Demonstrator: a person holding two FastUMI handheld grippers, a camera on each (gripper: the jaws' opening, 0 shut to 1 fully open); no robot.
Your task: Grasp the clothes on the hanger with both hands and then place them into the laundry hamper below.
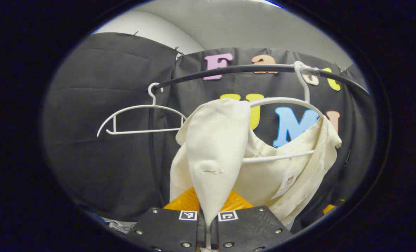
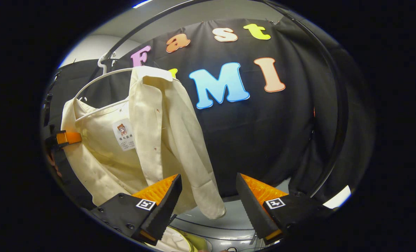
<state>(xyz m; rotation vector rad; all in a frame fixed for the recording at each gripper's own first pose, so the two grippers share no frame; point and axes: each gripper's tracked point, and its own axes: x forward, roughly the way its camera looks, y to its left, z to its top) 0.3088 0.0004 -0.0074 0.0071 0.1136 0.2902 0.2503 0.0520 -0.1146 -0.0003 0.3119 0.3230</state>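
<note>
Left gripper view puts the cream shirt right in front of me: it hangs on a white hanger hooked over the dark rail, and one shoulder of it has been drawn off the hanger's end into a long cone of cloth that runs down into the left gripper. That gripper's two fingers are pressed together with the point of the cloth pinched between them, so one hand has its hold. In the right gripper view the same shirt hangs to the left, collar and tag showing, its other shoulder draped over the hanger, its lower front edge dangling between the spread fingers of the right gripper, which is wide apart and grips nothing. The other gripper shows at the far left edge there, beside the cloth. A second, bare hanger hangs further along the rail. I judge the task is midway through the two-handed grasp: the right gripper needs to move in on the near front panel or shoulder and close on it, then both lift the shirt clear of the hanger. Pale cloth at the bottom of the right gripper view may be the hamper's load; I cannot tell.
</note>
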